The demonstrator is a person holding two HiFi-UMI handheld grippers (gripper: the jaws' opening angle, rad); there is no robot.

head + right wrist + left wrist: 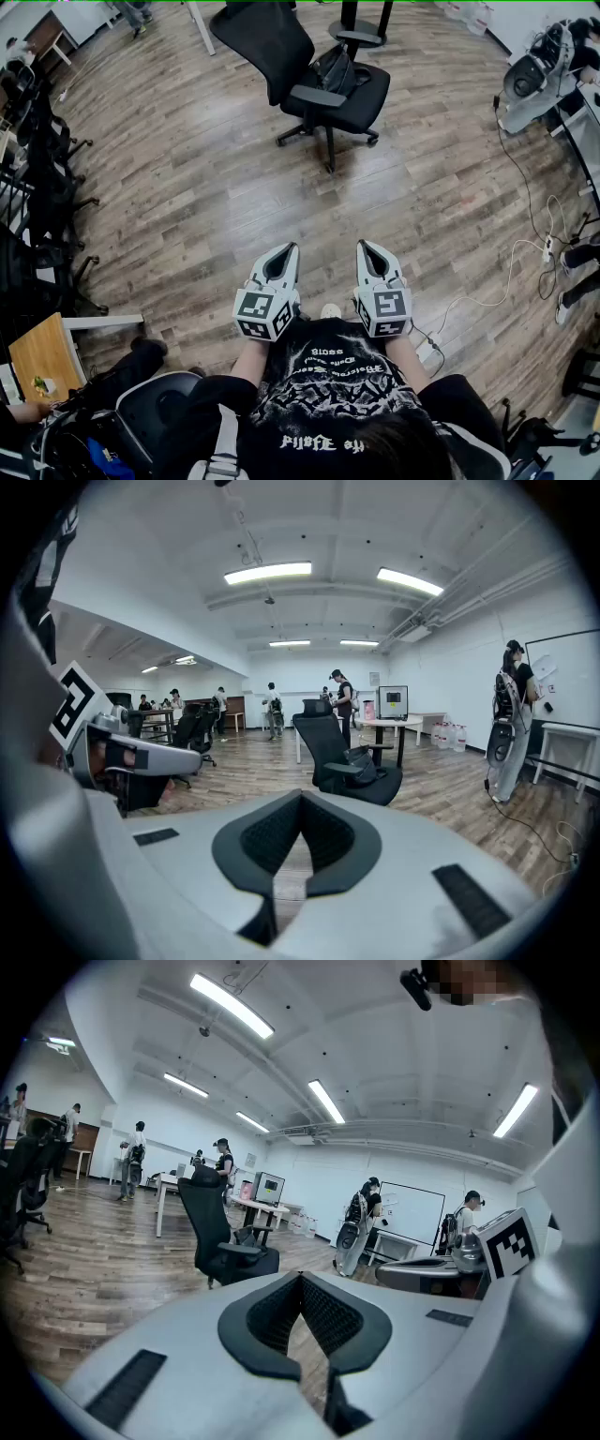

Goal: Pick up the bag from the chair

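Wood-plank flooring (187, 197) runs open from the person to the office chair. The left gripper (289, 251) and right gripper (366, 248) are held side by side just in front of the person's chest. Both point forward and slightly down towards that chair, and the jaws of each are pressed together with nothing between them. Along the left edge stands a row of black chairs (42, 159). Well ahead of the two grippers is one black office chair (328, 94), and one dark bag (335, 68) lies on its seat beside the armrest. White cables (525, 253) trail across the floor at the right.
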